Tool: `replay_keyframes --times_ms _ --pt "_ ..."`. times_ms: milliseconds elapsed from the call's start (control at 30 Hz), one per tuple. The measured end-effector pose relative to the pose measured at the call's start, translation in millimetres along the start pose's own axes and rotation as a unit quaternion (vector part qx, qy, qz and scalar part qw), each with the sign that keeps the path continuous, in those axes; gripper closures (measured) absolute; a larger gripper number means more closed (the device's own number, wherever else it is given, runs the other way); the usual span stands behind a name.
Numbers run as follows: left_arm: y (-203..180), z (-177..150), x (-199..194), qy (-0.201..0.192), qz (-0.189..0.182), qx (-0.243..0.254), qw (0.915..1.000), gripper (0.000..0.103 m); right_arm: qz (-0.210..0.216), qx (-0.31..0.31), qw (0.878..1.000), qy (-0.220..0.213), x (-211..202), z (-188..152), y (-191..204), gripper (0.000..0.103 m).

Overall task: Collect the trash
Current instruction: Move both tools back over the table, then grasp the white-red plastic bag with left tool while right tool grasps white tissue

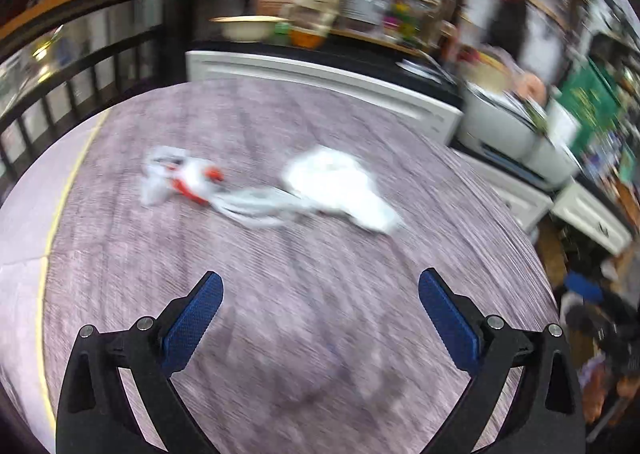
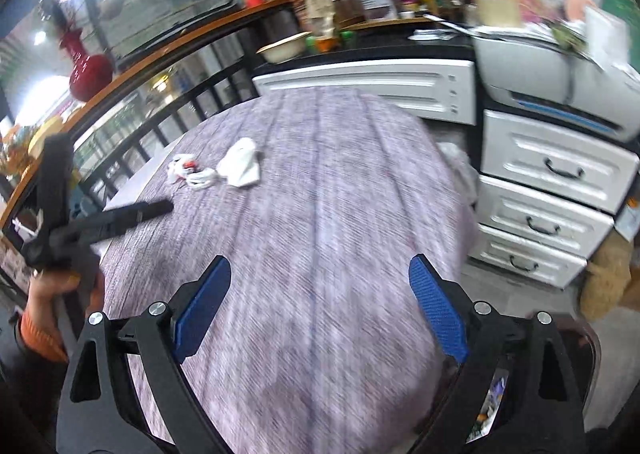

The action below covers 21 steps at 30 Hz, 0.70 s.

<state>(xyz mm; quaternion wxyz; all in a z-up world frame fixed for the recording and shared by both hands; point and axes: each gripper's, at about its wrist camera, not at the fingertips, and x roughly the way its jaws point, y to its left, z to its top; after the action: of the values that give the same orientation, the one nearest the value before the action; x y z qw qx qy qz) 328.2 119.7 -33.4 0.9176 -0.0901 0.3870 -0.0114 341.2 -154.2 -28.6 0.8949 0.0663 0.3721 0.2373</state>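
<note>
Nothing is collected yet: the crumpled white tissue (image 1: 336, 185) and clear red-printed plastic wrapper (image 1: 180, 177) lie touching at twelve o'clock on the grey woven tabletop (image 1: 320, 294). Left claw (image 1: 320, 318) and right claw (image 2: 320, 306) hang spread wide, empty.

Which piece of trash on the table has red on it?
The clear crumpled wrapper, at the left end of the litter on the table. The crumpled tissue to its right is plain white.

A broad stretch of bare tablecloth (image 2: 320, 234) lies open ahead of both grippers, broken only by crumpled white trash (image 1: 336, 185) mid-table, with white drawers (image 2: 548, 193) crowding the right edge.
</note>
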Motion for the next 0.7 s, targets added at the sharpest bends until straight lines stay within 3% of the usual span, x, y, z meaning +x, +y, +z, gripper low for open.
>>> replay_keyframes --times_ms 167,367,533,600,700 --pt "54 33 35 0.014 0.024 -0.068 0.9973 0.009 0.0 -0.032 0.999 0.015 25 20 24 0.014" --pt "81 58 76 0.038 0.039 -0.102 0.9933 0.018 -0.009 -0.077 0.996 0.032 57 38 49 0.014" --pt "76 61 80 0.042 0.055 -0.079 0.9944 0.046 -0.006 -0.074 0.997 0.037 81 61 59 0.014" --pt "79 61 80 0.039 0.054 -0.075 0.995 0.068 0.006 -0.068 0.996 0.054 99 70 63 0.014" --pt "91 60 75 0.031 0.039 -0.097 0.994 0.075 0.01 -0.066 0.994 0.081 128 81 71 0.014"
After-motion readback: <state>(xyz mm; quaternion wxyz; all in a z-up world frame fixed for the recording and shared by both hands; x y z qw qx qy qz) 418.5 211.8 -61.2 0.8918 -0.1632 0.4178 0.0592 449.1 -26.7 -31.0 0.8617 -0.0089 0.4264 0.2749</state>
